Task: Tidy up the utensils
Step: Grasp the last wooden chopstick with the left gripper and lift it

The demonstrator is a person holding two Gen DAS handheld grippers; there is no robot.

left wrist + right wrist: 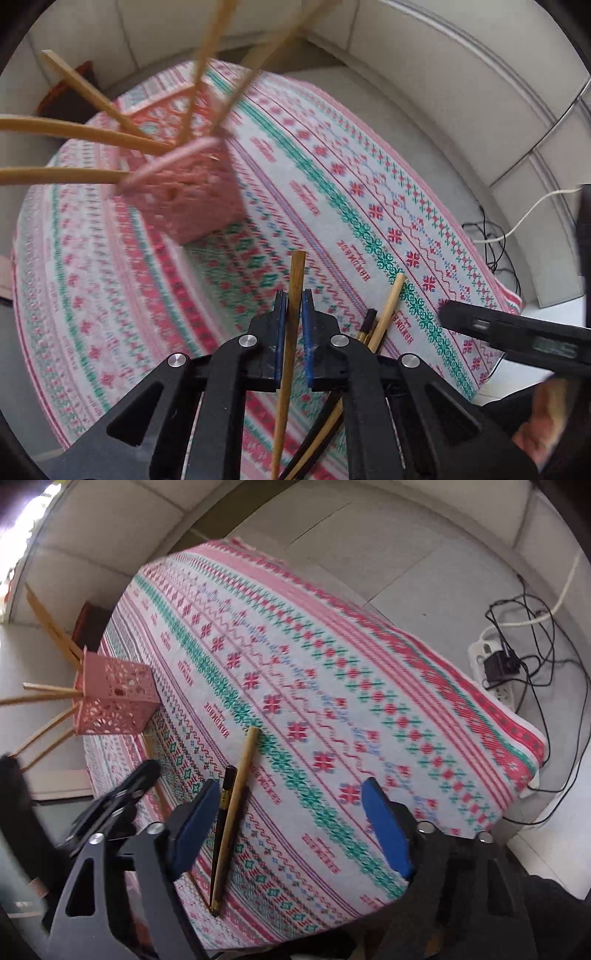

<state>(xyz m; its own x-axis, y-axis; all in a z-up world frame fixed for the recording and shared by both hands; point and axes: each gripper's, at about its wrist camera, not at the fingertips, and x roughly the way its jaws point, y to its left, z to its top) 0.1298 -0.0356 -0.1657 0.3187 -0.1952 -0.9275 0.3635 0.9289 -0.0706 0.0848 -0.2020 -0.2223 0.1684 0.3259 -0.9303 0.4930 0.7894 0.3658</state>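
Note:
A pink perforated holder [188, 192] stands on the patterned tablecloth [332, 177] with several wooden chopsticks [85, 129] fanning out of it. My left gripper [293, 306] is shut on a brown wooden chopstick [291, 325] and holds it above the cloth, short of the holder. A light wooden chopstick [236, 794] and a black one [224, 801] lie side by side on the cloth. My right gripper [288, 812] is open and empty just above them. The holder also shows in the right wrist view [114, 701].
The table's right edge [517, 746] drops to a tiled floor with a power strip [491, 664] and tangled cables [535, 627]. A dark object [88, 624] lies on the floor beyond the table's far end.

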